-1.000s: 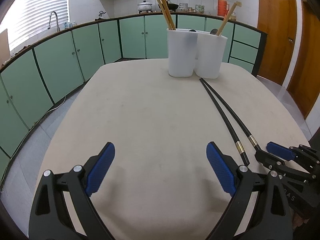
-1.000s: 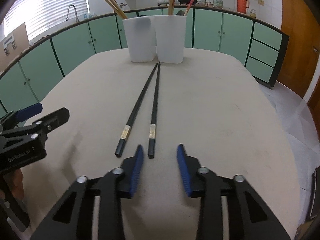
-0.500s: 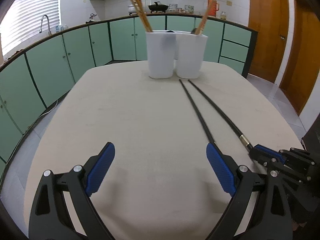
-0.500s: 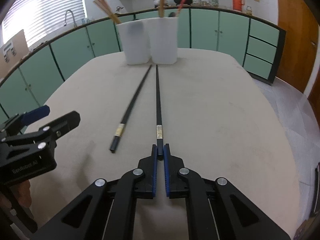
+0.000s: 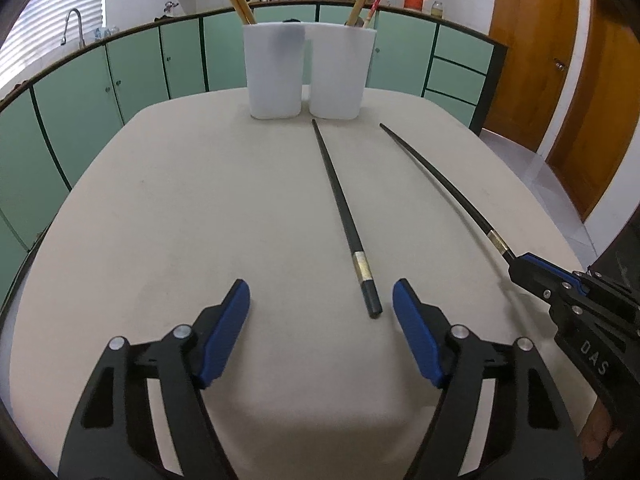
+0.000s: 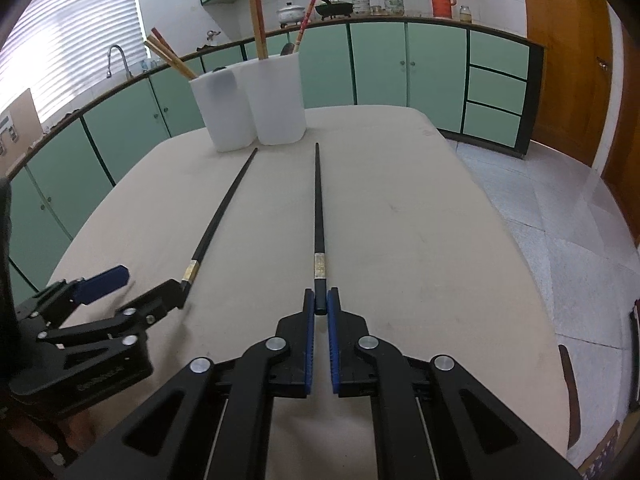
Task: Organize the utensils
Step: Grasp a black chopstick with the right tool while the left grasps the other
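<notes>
Two long black chopsticks with gold bands are in view. My right gripper (image 6: 319,307) is shut on the butt end of one chopstick (image 6: 318,200) and holds it pointing at the cups; it also shows in the left wrist view (image 5: 440,176). The other chopstick (image 5: 344,216) lies on the beige table, its butt end between the pads of my open left gripper (image 5: 320,320); it also shows in the right wrist view (image 6: 224,204). Two white cups (image 5: 274,72) (image 5: 338,72) holding wooden chopsticks stand together at the table's far end.
The beige table (image 5: 180,200) has rounded edges and drops off on all sides. Green cabinets (image 5: 132,72) ring the room. Wooden doors (image 5: 560,60) stand at the right.
My right gripper shut on one chopstick and lifted it off the table, away from the other. My left gripper moved to the right, so the lying chopstick's end is now between its pads.
</notes>
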{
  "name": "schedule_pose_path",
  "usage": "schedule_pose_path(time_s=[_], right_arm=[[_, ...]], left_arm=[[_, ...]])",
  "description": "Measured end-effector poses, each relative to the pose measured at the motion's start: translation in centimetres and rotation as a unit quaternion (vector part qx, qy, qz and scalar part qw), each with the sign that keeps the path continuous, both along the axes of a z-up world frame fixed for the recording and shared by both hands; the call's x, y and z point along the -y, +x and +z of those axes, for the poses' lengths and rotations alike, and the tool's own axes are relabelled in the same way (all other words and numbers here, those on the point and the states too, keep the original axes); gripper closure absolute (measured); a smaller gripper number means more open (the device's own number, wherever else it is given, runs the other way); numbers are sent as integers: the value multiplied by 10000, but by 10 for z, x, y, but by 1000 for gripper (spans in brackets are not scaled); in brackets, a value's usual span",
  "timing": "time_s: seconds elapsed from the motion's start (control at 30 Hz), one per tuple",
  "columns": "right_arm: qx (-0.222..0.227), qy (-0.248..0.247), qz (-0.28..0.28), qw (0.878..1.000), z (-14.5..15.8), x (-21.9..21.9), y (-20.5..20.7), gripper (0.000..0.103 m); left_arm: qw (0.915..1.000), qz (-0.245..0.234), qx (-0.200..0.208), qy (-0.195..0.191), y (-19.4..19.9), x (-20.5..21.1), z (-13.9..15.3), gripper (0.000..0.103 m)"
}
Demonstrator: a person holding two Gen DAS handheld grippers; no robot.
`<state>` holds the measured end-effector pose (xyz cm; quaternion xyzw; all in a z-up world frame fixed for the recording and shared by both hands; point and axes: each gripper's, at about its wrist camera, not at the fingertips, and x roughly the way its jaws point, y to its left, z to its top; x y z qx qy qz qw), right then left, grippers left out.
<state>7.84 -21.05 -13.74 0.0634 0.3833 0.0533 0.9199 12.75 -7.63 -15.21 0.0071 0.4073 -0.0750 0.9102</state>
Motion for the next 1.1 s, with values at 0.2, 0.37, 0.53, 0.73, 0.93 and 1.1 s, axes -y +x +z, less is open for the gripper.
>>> schedule_pose_path(time_s=[0.2,0.37,0.53,0.73,0.93,1.1], right_arm=[[60,51,10,10000,3,0,0,97],[70,95,6,9999,3,1,-1,97],[153,46,14,9999,7,2,-3,97],[316,-23,44,9995,18,0,-7,97],[483,-77,78,9988,30,0,-9,97],[694,-108,107,9975,46,0,-13,97]], left_arm=[[9999,36,-91,59,5,10,-2,52],[10000,-3,-63,61,5,13,-1,90],[10000,-53,-12,-30,1,12,5,97],[9997,-53,238,-97,-8,6,23,97],[9982,-26,585,-139,-18,3,50,97],[9965,1,807,-212,-22,2,69,97]])
